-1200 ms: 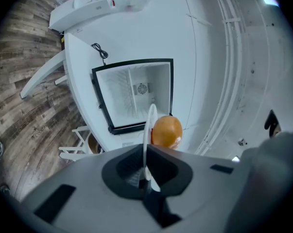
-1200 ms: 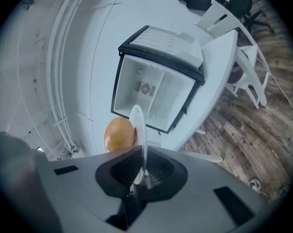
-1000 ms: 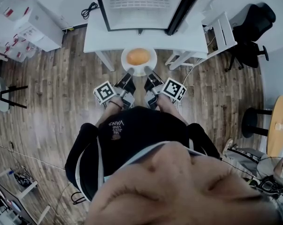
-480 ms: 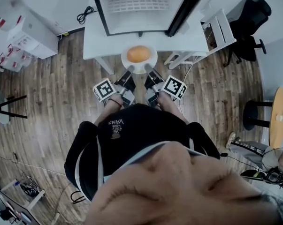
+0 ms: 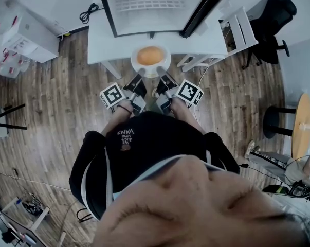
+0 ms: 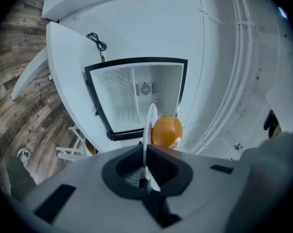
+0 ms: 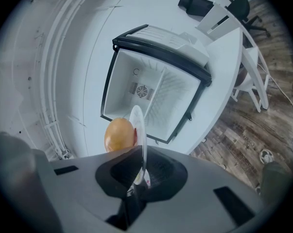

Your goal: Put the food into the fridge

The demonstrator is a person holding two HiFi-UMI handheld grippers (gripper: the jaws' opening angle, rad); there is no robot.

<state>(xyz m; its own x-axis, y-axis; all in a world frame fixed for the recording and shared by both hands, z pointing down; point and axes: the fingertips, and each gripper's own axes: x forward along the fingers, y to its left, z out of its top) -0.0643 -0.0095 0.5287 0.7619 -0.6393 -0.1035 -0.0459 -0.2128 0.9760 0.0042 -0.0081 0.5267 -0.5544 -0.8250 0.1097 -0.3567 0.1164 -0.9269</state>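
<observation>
The left hand-held gripper (image 6: 146, 171) has its jaws closed narrow on the near rim of a white plate (image 5: 162, 65). The right hand-held gripper (image 7: 142, 174) pinches the same rim just beside it. The plate therefore sticks out ahead of both grippers with nothing under its far side. The food (image 5: 150, 55), a round orange item, lies loose on the plate just beyond the jaws. The open fridge (image 5: 107, 9) stands on a white table (image 5: 101, 40) straight ahead of the grippers. Its door (image 5: 198, 12) is swung out ahead and to the right of the right hand-held gripper.

The likeliest failure is the food rolling off. It is round, nothing pins it, and the plate's rim looks shallow, so any dip of the far edge or a sudden stop could send it over.

Both grips bite only a thin edge on one side. If the two grippers drift apart in height or angle, the plate could twist, slip through the pads or tip.

The way in is also framed. The plate's far rim could knock the fridge's lower sill if carried too low. The right hand-held gripper could brush the door if the approach strays to its side. Either knock would jolt the food loose.
</observation>
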